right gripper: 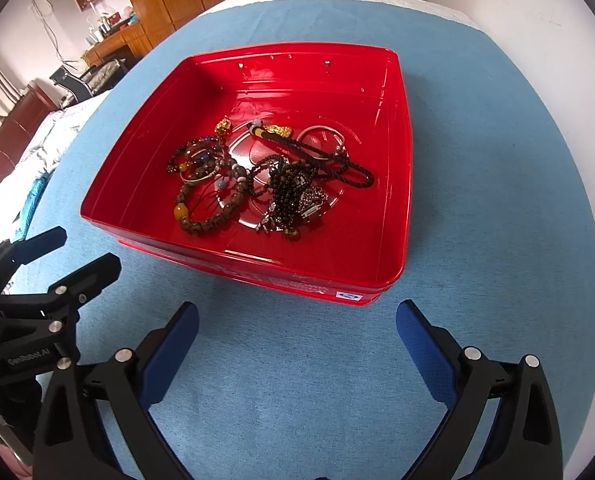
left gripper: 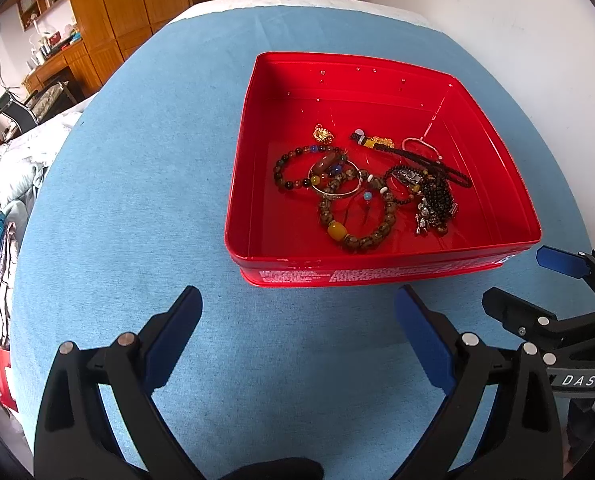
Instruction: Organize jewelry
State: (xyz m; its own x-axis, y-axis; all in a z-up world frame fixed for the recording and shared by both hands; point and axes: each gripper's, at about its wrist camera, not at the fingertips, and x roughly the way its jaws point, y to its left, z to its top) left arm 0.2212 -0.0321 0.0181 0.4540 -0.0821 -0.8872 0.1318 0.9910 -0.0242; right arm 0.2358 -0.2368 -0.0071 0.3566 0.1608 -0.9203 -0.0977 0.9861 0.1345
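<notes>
In the left wrist view, a red tray (left gripper: pixel 493 168) sat on the blue cloth (left gripper: pixel 137 200) toward 1 o'clock of the left gripper (left gripper: pixel 297 308), whose jaws stood wide apart with nothing between them. All the jewelry lay inside the tray, bunched on its floor toward the near wall. A brown bead bracelet with an amber bead (left gripper: pixel 353 220) lay nearest, at 6 o'clock of the heap. A multicolored bead bracelet (left gripper: pixel 297 168) lay at 10 o'clock, overlapped by a silver bangle (left gripper: pixel 337 188). A gold charm (left gripper: pixel 323 134) sat alone at 11 o'clock. A black cord necklace (left gripper: pixel 429 162) ran from 12 toward 3 o'clock, crossing a thin silver hoop (left gripper: pixel 417 146). A tangle of black beads (left gripper: pixel 435 200) lay at 4 o'clock. The right gripper (left gripper: pixel 525 280) showed at 3 o'clock, just outside the tray's near corner, jaws parted. Wooden cabinets (left gripper: pixel 109 8) stood at 11 o'clock, beyond the cloth.

In the right wrist view, the tray (right gripper: pixel 393 200) lay at 12 o'clock of the right gripper (right gripper: pixel 297 320), its jaws spread and empty. The jewelry pile sat at the tray's middle: amber-bead bracelet (right gripper: pixel 205 212) at 7 o'clock, black beads (right gripper: pixel 289 192) at center, cord necklace (right gripper: pixel 321 152) at 2 o'clock. The left gripper (right gripper: pixel 85 252) hovered at 9 o'clock, beside the tray's near left corner, jaws apart.
</notes>
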